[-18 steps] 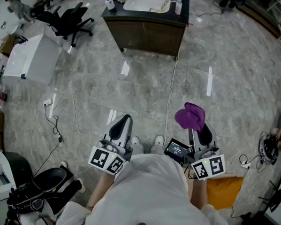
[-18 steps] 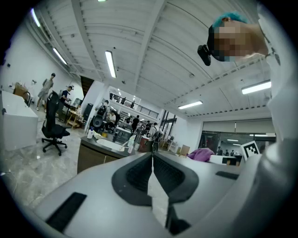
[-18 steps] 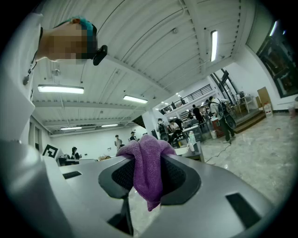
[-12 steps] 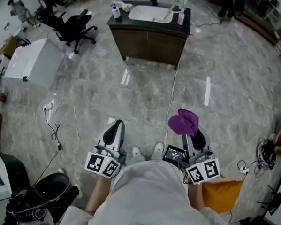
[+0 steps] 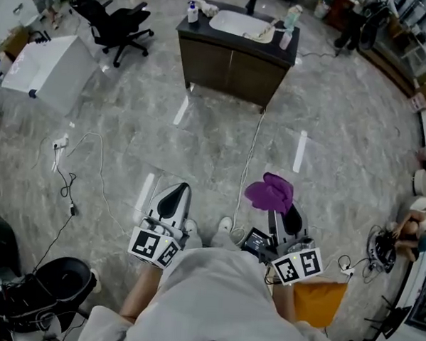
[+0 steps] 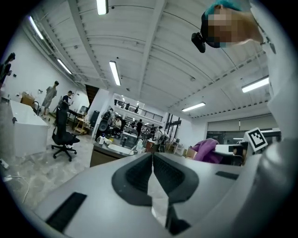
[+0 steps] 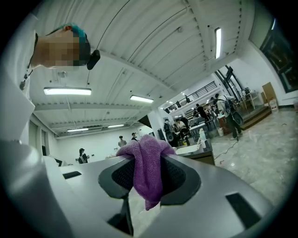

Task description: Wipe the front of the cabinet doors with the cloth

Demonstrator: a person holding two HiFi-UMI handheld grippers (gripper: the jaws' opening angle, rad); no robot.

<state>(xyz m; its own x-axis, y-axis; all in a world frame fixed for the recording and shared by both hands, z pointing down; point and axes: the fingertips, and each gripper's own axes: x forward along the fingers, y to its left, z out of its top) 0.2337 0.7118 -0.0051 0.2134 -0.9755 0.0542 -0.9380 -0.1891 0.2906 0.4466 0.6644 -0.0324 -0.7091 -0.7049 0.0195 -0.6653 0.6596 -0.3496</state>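
Cloth [image 5: 269, 193] pinched in right hand-held gripper [image 5: 280, 212]; left hand-held gripper [image 5: 175, 194] closed, empty.

The cloth [image 5: 270, 193] is a purple, soft-napped rag, bunched into a loose lump rather than spread flat. It is pinched between the jaws of the right gripper [image 7: 148, 163], which are closed on its middle – one fold bulges up over the jaw tips and a short tail hangs down between them. The cabinet doors [image 5: 241, 71] are a pair of plain dark brown panels, side by side and both closed, their fronts upright and facing the person. They stand at the far side of the head view – well apart from the cloth, which is not touching them.
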